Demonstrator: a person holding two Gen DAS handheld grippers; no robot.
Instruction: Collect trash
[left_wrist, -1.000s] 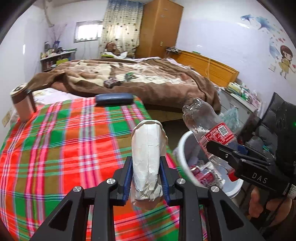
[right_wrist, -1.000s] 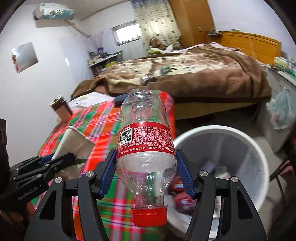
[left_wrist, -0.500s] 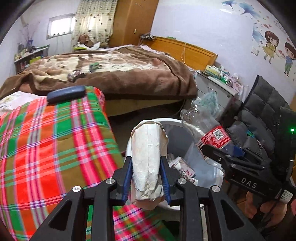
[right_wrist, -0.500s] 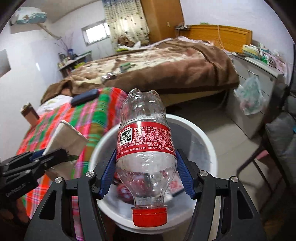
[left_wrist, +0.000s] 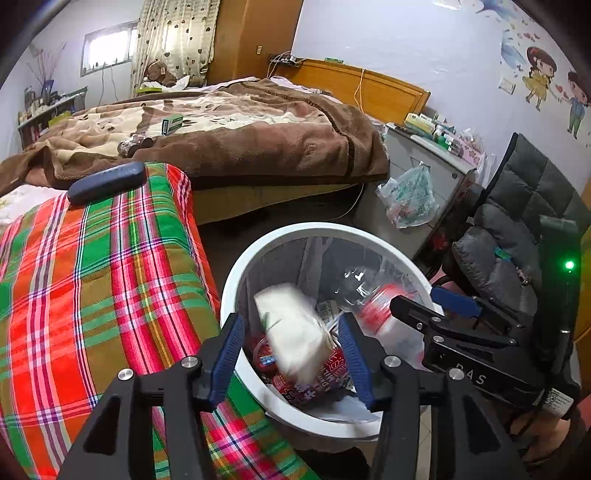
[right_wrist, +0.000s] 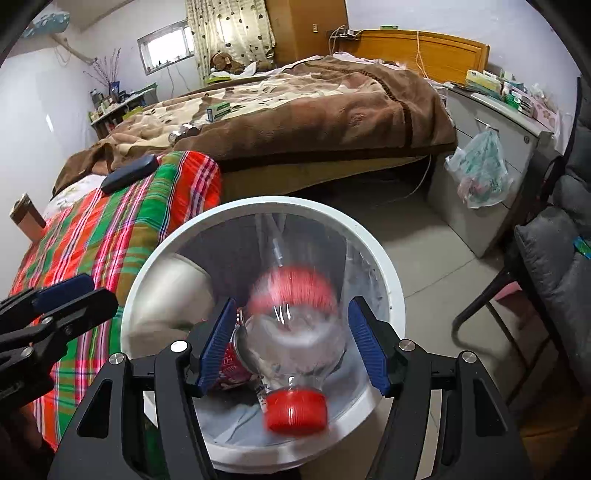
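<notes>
While both grippers hang over the white bin (left_wrist: 236, 273), the left gripper (left_wrist: 291, 354) has just been opening its jaws; the paper wad (left_wrist: 291, 332) drops blurred between them, touching neither pad. The right gripper (right_wrist: 291, 343) has its jaws spread, and the plastic bottle (right_wrist: 291, 332) falls blurred into the bin, beside the plaid bed's (left_wrist: 92, 277) corner.

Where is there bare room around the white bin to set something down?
The plaid blanket is bare between the dark blue case and the white bin. The floor is bare between the bin and the grey cabinet. It is crowded inside the bin, where the paper package and the bottle sit over other trash.
</notes>
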